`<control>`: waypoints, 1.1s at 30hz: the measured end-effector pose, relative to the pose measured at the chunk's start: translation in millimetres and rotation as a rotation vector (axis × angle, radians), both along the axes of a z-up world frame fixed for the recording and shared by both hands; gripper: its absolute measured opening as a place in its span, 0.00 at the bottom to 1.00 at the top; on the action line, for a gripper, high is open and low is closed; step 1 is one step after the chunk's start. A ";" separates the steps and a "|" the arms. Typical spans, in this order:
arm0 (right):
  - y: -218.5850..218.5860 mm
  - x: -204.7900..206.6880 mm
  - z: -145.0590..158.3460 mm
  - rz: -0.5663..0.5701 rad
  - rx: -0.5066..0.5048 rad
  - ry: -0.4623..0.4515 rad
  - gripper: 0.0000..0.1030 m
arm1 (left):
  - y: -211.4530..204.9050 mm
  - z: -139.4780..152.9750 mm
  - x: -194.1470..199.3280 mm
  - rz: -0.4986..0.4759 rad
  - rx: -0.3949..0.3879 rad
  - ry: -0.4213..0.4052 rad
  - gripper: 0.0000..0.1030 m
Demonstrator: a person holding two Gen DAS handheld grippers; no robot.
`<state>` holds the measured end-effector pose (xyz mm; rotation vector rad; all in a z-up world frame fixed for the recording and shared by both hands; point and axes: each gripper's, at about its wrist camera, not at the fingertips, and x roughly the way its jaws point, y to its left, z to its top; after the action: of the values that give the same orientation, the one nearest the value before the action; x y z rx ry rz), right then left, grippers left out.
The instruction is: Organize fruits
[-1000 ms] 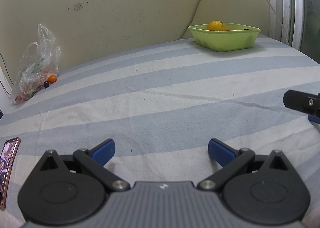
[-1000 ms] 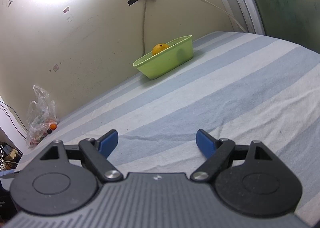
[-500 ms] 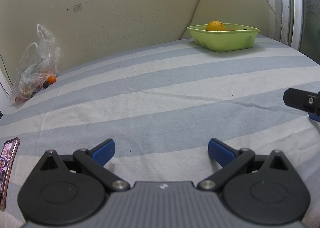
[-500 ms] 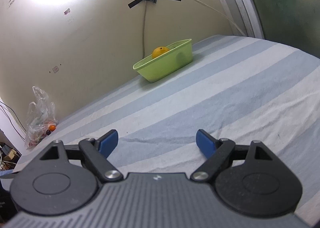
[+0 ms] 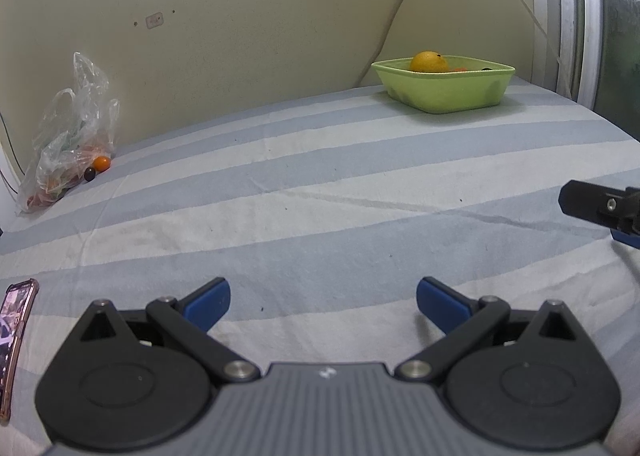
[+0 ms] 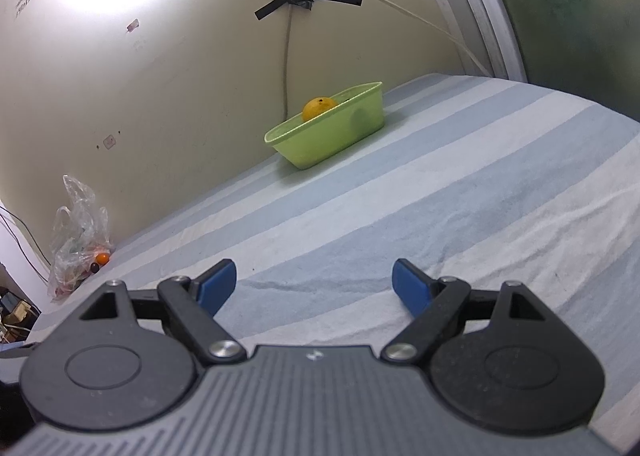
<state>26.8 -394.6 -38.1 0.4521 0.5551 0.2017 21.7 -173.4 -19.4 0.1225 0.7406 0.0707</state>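
A light green tub stands at the far end of the striped bed with an orange in it; the tub and orange also show in the right wrist view. A clear plastic bag with fruits lies far left by the wall, with a small orange fruit and a dark fruit at its mouth. My left gripper is open and empty over the sheet. My right gripper is open and empty, far from the tub.
A phone in a pink case lies at the near left edge of the bed. A cable hangs down the wall behind the tub. A window frame stands at the right. The right gripper's finger shows at the right edge.
The right wrist view has tilted down slightly, so the tub sits lower and more central in it. The left gripper has barely moved. Both grippers stay open.
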 end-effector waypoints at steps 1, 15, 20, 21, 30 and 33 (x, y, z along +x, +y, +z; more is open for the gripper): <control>0.6 0.3 0.1 0.000 -0.002 0.000 0.84 | 0.6 0.2 0.1 0.000 -0.002 0.000 1.00; 5.2 1.6 0.7 0.011 -0.024 -0.003 0.84 | 7.6 1.9 -0.3 0.008 -0.023 -0.006 1.00; 5.8 2.1 0.8 0.011 -0.026 -0.005 0.84 | 8.7 2.1 -0.6 0.005 -0.031 -0.004 1.00; 6.0 2.1 0.7 0.011 -0.026 -0.005 0.84 | 9.1 2.0 -0.7 0.003 -0.032 -0.004 1.00; 7.4 1.7 0.7 0.009 -0.028 -0.007 0.84 | 11.0 1.3 -1.3 -0.010 -0.039 -0.002 1.00; 7.4 1.7 0.6 0.011 -0.029 -0.006 0.85 | 11.0 1.2 -1.9 -0.014 -0.041 -0.002 1.00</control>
<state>28.5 -387.2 -37.5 0.4207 0.5538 0.2053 19.8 -162.4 -18.2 0.0886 0.7385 0.0418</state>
